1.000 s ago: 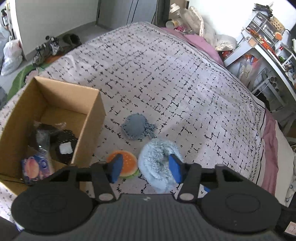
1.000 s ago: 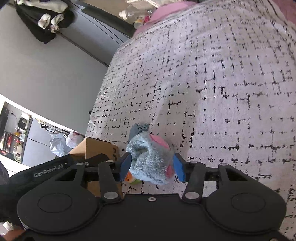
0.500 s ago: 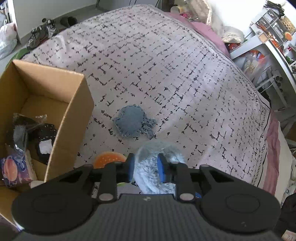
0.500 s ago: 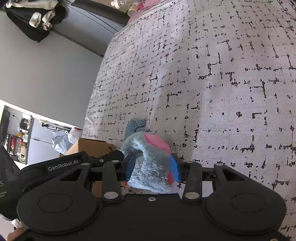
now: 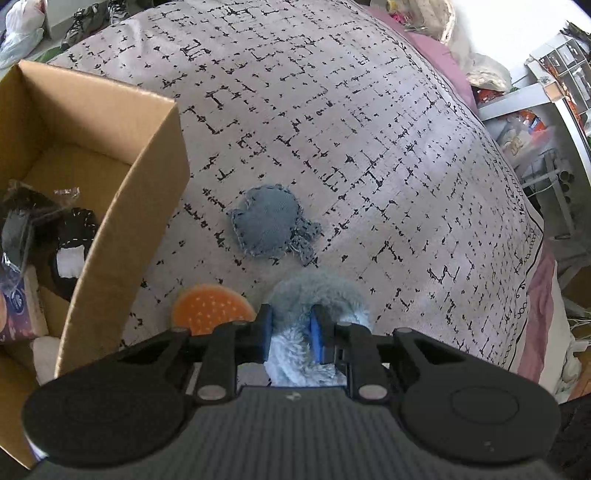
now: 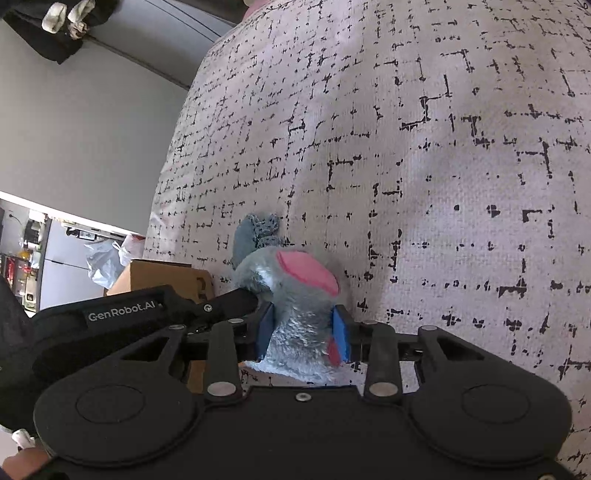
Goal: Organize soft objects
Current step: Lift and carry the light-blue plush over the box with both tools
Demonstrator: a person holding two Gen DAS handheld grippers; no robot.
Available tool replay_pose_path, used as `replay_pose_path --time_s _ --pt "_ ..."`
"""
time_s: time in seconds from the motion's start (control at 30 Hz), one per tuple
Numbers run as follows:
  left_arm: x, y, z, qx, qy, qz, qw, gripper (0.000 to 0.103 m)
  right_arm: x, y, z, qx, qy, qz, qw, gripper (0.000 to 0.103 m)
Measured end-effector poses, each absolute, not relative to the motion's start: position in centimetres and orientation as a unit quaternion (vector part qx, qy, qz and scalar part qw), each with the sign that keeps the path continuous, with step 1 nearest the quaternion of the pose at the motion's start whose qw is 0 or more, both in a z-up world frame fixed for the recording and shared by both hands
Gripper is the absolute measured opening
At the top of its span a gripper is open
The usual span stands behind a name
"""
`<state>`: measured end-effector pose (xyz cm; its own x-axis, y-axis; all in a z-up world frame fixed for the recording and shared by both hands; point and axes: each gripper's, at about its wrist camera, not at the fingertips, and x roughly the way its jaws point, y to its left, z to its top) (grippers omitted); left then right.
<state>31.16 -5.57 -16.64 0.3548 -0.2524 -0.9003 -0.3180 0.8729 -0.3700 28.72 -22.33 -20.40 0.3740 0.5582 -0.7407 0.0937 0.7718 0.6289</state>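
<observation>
A fluffy blue-grey plush toy with pink patches is held over the patterned bedspread. My left gripper is shut on one part of it. My right gripper is shut on its other side. A grey denim pouch lies on the bed just beyond; it also shows in the right wrist view. An orange burger-shaped toy lies left of the plush. An open cardboard box stands at the left with dark items and a packet inside.
The bed stretches far and right. White shelving with clutter stands past the right edge. Shoes and a bag lie on the floor at far left. A grey wall is beyond the bed's edge.
My left gripper closed from open onto the plush toy. My right gripper squeezed the toy tighter. Both views moved closer to the bed, and the box slid left.
</observation>
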Motion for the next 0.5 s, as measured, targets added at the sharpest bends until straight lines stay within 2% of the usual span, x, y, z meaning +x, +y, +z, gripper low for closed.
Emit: replay_pose_path --time_s 0.13,0.5 --pt "30.9 -5.8 -16.0 -0.243 0.567 0.02 0.787 0.016 28.7 -22.7 -20.1 0.312 0.54 0.156 0.766 0.026" --pt "28.7 -5.9 -12.5 -0.239 0.553 -0.013 0.798 0.013 26.6 -23.1 -16.2 0.287 0.512 0.155 0.794 0.024"
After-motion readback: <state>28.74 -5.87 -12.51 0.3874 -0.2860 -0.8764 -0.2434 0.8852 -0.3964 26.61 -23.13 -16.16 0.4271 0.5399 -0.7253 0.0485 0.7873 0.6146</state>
